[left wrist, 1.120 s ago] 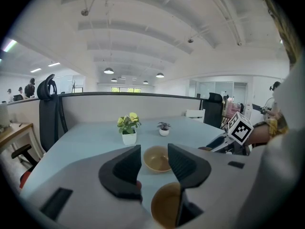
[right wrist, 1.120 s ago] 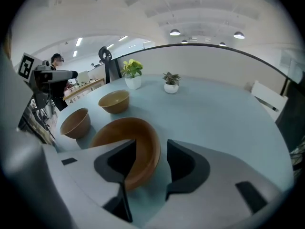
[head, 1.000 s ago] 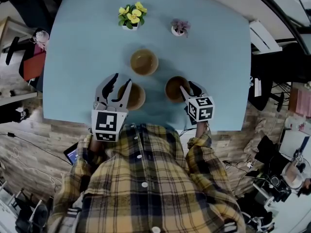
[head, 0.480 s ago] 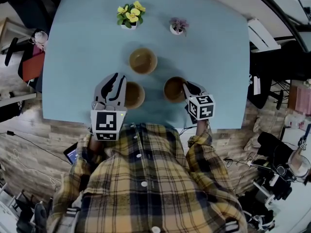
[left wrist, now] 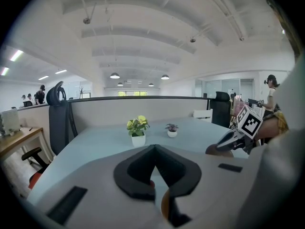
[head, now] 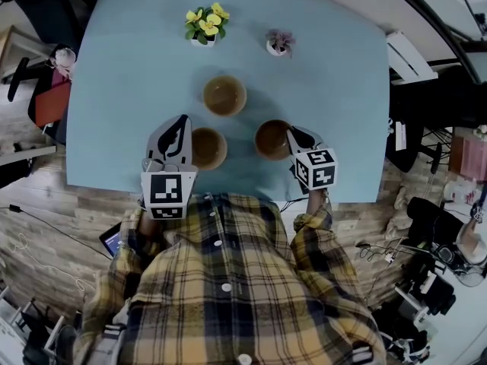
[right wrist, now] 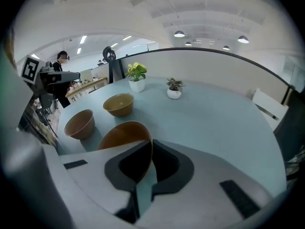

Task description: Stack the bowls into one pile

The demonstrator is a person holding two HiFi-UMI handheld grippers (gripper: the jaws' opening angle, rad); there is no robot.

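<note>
While the left gripper (head: pixel 183 122) pinches the left bowl (head: pixel 209 149) rim and the right gripper (head: pixel 289 133) jaws are closing on the right bowl (head: pixel 271 140) rim, both round brown bowls sit mouth-up.

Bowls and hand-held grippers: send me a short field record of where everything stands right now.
pile: none yet; all three bowls stand apart on the table
far bowl: free, upright, beyond the other two
left bowl: rim pinched by the left hand-held gripper, jaws shut
right bowl: rim between the jaws of the right hand-held gripper, which are closing on it
other items: yellow-flower pot and purple plant pot near the far edge
</note>
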